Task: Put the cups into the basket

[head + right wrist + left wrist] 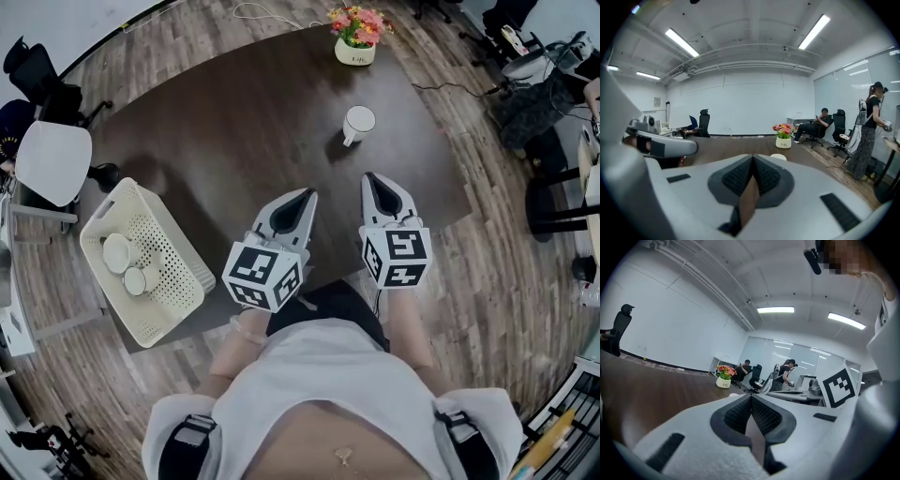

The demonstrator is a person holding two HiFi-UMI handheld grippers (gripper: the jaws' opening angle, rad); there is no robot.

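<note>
A white cup (358, 123) stands upright on the dark wooden table (234, 122), towards the far right; its rim (778, 157) peeks just over the right gripper's tips. At the table's left edge a white perforated basket (178, 248) holds two white cups (118, 251) (136, 279). My left gripper (307, 193) and right gripper (369, 177) hover side by side over the near part of the table and point at the far side. Both are shut with nothing between the pads. The lone cup is ahead of the right gripper, a short way off.
A white pot of flowers (356, 42) stands at the table's far edge, beyond the cup. A white chair (53, 159) stands left of the table, near the basket. Office chairs and desks ring the room, and people (871, 131) are in the background.
</note>
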